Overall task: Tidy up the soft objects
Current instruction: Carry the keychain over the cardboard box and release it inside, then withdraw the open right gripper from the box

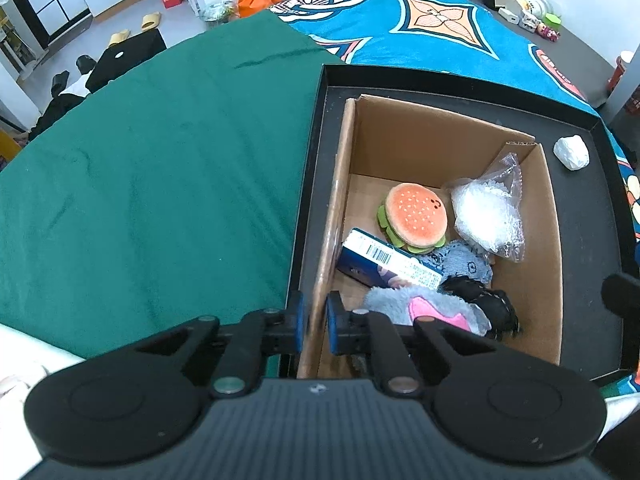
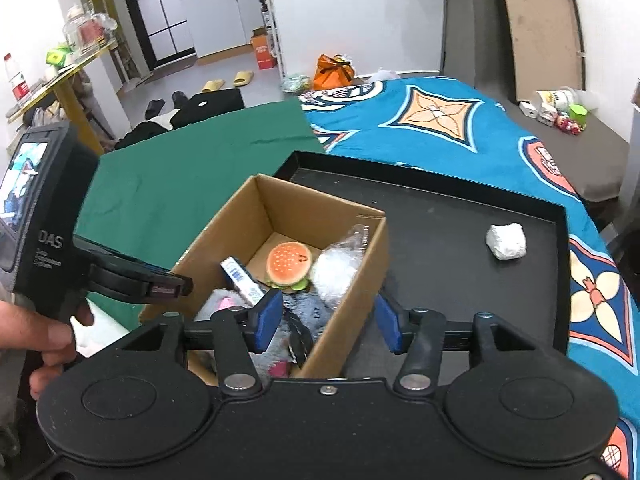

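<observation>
With the left gripper (image 1: 316, 322) clamped on the cardboard box (image 1: 532, 280) left wall and the right gripper (image 2: 328, 322) held open, the white wad (image 2: 505, 241) far right on the tray (image 2: 440, 216) is left unboxed, and the box could be tipped if pulled.

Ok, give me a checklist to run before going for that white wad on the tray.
1. Box steadied: ok, the left hand-held gripper is shut on the cardboard box wall.
2. Free hand ready: not ok, the right hand-held gripper is open but straddles the box's right wall.
3. Target clear: ok, the white wad lies alone on the black tray.
4. Room in the box: ok, bare floor behind the burger plush.
5. Wad is soft: cannot tell.
</observation>
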